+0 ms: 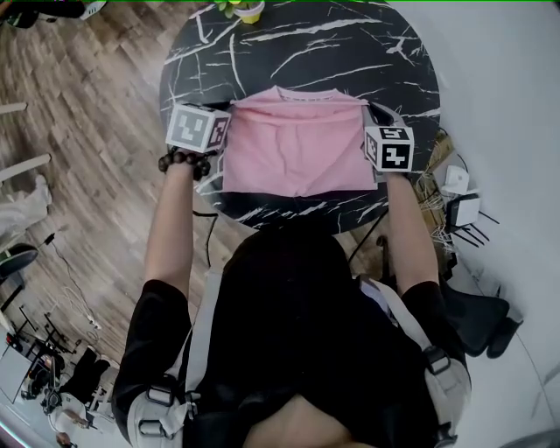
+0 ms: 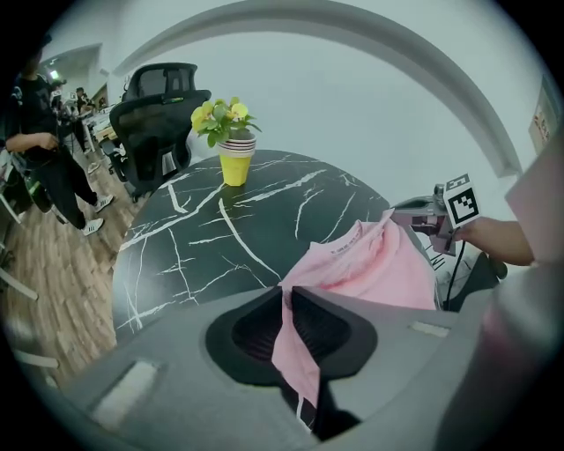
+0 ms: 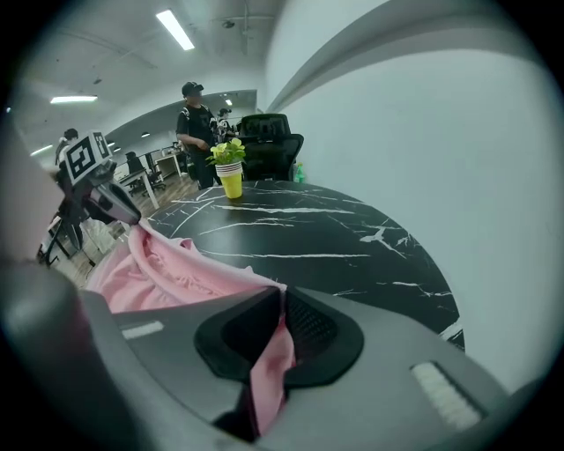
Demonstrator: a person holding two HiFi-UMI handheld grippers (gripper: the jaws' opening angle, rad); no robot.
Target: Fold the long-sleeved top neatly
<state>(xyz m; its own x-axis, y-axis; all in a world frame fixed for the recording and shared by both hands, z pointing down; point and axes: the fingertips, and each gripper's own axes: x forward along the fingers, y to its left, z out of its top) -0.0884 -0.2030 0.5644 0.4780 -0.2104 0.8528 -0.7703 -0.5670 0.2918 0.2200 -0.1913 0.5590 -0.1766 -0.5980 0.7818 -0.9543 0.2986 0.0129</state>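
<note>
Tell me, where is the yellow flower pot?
In the head view, the yellow flower pot stands at the far edge of the table, beyond the pink top.

Arms reach forward, left gripper (image 2: 286,295) and right gripper (image 3: 282,298) clamping the top (image 1: 297,144).

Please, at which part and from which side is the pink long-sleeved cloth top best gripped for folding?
The pink long-sleeved cloth top lies wide on the round black marbled table, so only its edges pinch thin. Probably grip both side edges, one from each side, as the left gripper and right gripper, shut on it, do.
</note>
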